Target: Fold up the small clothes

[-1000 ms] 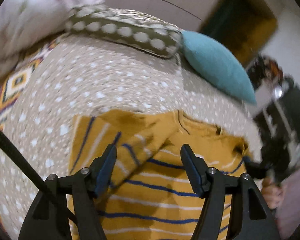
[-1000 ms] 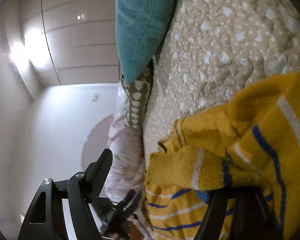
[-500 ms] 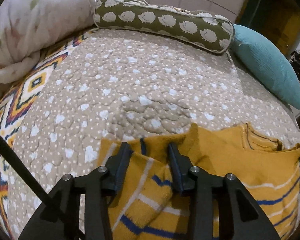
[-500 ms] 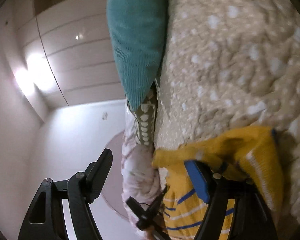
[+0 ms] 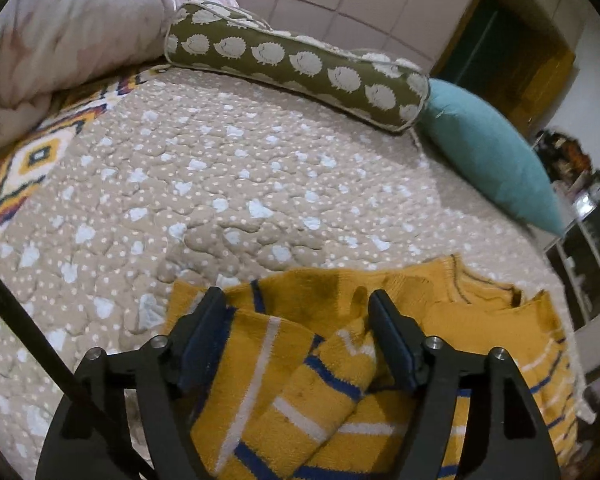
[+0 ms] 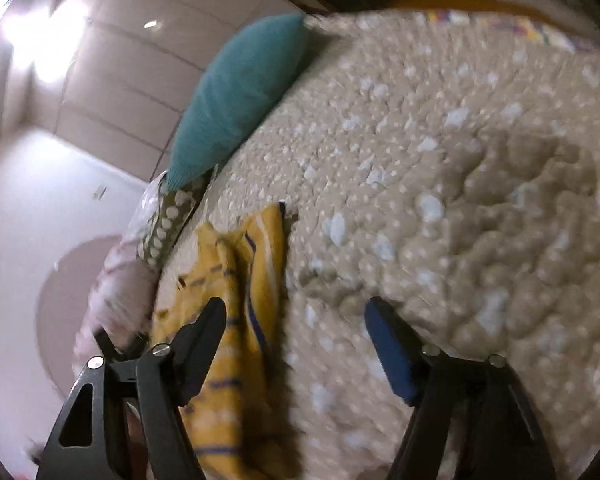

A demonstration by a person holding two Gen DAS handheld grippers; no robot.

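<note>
Sweater: a yellow sweater (image 5: 380, 360) with blue and white stripes lies on the bed, at the near edge of the quilt (image 5: 240, 184).
Left gripper: the left gripper (image 5: 296, 328) hangs low over the sweater; its jaws have just been opening and stand wide apart, with a folded sleeve between them, and the pads do not press on it.
Right gripper: the right gripper (image 6: 292, 320) has its jaws wide apart over bare quilt; nothing is between them, and the sweater lies beside its left finger.
Left view only: the sweater's neckline and collar, the long green pillow (image 5: 300, 68) with pale hedgehog shapes lying lengthwise along the head of the bed, a pale bundled blanket (image 5: 48, 36) at the upper left, and a patterned cover with diamond shapes (image 5: 24, 164) at the left edge.
Right view only: blurred; the sweater seen edge-on as a narrow strip, a bright wall light (image 6: 48, 40), and wall panels.
Both views: the teal pillow (image 5: 488, 156) at the edge of the quilt, beside the green one.
</note>
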